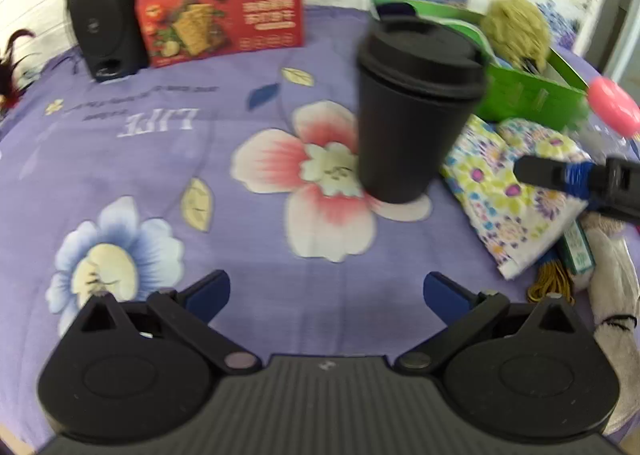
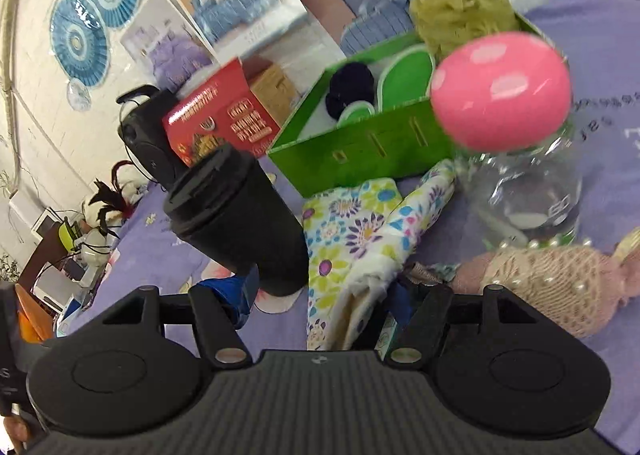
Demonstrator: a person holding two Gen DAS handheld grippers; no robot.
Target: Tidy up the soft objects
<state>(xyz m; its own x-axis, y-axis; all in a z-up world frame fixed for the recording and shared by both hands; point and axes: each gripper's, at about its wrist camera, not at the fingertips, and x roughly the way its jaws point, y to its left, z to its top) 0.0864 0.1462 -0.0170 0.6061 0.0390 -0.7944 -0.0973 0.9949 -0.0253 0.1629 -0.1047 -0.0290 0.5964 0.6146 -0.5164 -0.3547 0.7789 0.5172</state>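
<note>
A folded floral cloth (image 2: 352, 239) lies on the purple bedspread in front of a green box (image 2: 360, 147). My right gripper (image 2: 318, 291) stands open around the cloth's near corner; its left pad is clear of the fabric, its right pad is partly hidden behind it. In the left wrist view the same cloth (image 1: 516, 195) lies at right, with one finger (image 1: 560, 175) of the right gripper over it. An olive shaggy ball (image 2: 464, 11) and a dark blue pom (image 2: 352, 91) sit in the box. My left gripper (image 1: 328, 291) is open and empty over the bedspread.
A black lidded cup (image 1: 412, 115) stands just left of the cloth. A glass jar (image 2: 528, 191) with a pink lid (image 2: 500, 95) and a pink knitted piece (image 2: 560, 279) lie to the right. A red carton (image 1: 224, 3) and a black speaker (image 1: 104, 15) stand at the back.
</note>
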